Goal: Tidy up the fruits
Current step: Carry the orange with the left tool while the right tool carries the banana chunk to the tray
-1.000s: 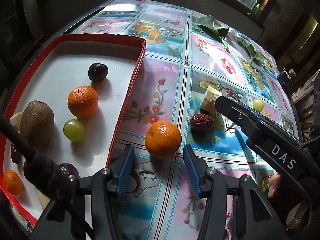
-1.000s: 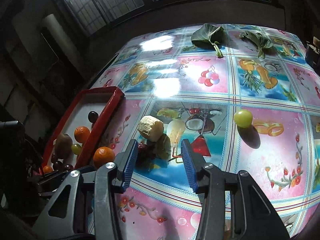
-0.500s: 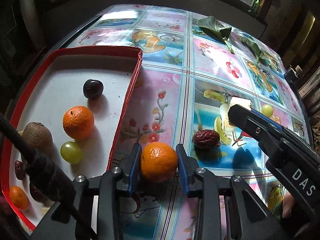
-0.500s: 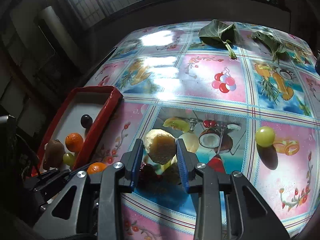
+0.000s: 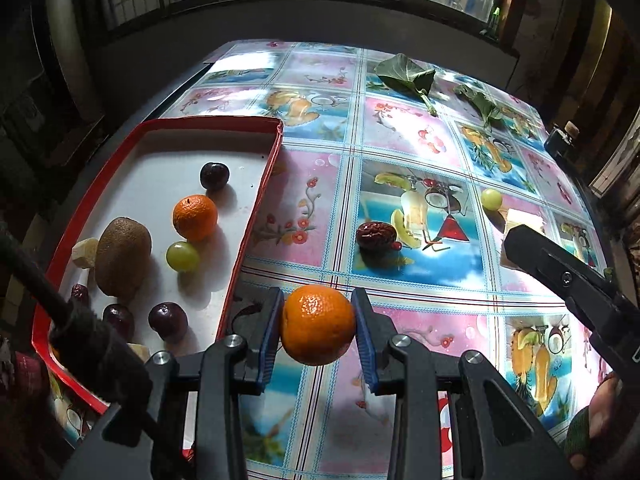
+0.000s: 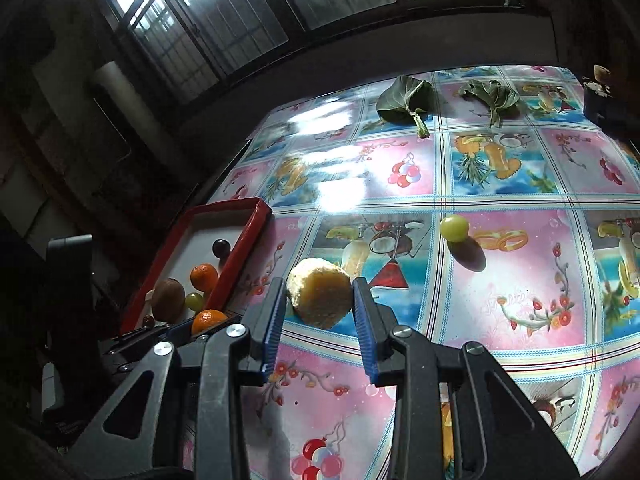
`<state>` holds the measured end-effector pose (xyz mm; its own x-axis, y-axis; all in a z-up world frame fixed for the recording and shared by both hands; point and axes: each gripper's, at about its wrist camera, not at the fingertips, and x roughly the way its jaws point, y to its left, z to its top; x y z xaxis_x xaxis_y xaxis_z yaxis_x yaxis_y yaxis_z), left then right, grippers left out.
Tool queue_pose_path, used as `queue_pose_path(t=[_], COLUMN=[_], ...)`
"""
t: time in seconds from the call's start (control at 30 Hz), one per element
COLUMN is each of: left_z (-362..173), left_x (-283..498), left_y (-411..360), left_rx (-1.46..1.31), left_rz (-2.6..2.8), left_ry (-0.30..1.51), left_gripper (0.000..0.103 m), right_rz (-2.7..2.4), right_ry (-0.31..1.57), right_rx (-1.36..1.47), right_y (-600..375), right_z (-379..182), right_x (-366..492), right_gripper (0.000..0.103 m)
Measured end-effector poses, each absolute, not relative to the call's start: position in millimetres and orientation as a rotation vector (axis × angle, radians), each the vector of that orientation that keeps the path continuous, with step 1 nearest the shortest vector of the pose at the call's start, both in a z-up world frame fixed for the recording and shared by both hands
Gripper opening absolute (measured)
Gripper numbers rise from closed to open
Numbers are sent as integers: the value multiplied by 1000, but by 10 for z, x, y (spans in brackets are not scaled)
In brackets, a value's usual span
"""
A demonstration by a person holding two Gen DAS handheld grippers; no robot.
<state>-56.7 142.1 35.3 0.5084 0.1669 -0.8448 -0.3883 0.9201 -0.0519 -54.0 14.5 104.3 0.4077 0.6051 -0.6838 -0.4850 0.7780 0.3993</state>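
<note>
My left tongs [image 5: 318, 326] gripped a mandarin [image 5: 317, 325]; my right tongs [image 6: 319, 300] clamped a pale fruit chunk [image 6: 319, 294] above the desk [image 6: 500, 312].

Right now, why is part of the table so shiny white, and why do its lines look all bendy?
In the right wrist view, window light bounces off the glossy tablecloth as white glare, washing out the printed pattern there. In the left wrist view a smaller glare patch sits at the far edge. Both views are fisheye, so the cloth's straight grid lines curve toward the picture edges.
</note>
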Motion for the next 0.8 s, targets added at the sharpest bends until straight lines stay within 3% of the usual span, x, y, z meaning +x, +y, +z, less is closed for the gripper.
queue_pose_path(t=[0.8], left_z=[591], left_x=[-1020], left_y=[1618], left_rx=[-236], left_rz=[456], left_ry=[891], left_gripper=[34], right_rz=[739], right_ry=[910], right_rx=[89], right_y=[395], right_z=[1151], right_x=[-851], right_gripper=[35])
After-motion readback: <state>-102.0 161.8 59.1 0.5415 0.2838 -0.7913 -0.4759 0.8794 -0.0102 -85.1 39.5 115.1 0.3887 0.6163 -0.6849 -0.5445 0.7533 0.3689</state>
